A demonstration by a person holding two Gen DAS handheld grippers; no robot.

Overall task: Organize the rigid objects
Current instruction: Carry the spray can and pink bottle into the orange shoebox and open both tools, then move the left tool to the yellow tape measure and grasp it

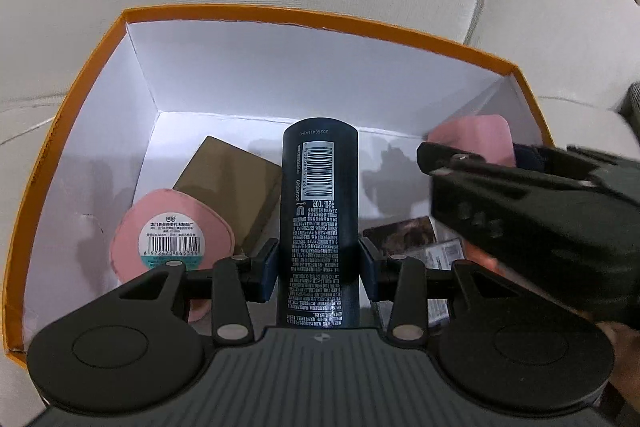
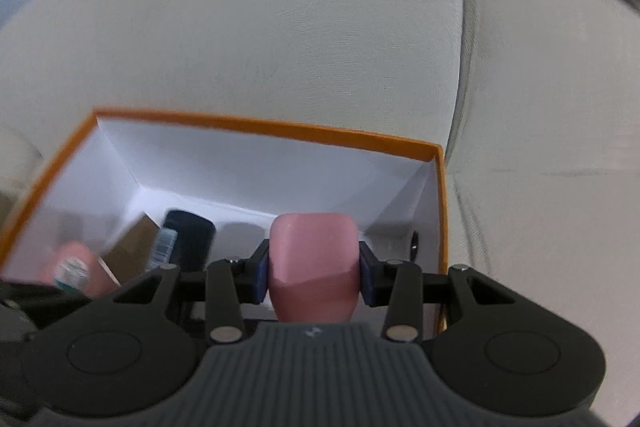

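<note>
Both grippers hang over the orange box [image 1: 72, 115] at frame centre. The left gripper [image 1: 319, 269] has its fingers clamped on one dark bottle [image 1: 319, 195]; the right gripper [image 2: 313, 273] pinches one pink block [image 2: 313, 259]. Lower each into bare floor (a second pink piece [image 1: 172, 227] and one brown box [image 1: 232, 179] lie lower left) before letting go.

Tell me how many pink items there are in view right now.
2. One pink piece with a round label lies in the orange box at its left; the other pink piece is clamped in the right gripper. More may be hidden.
</note>
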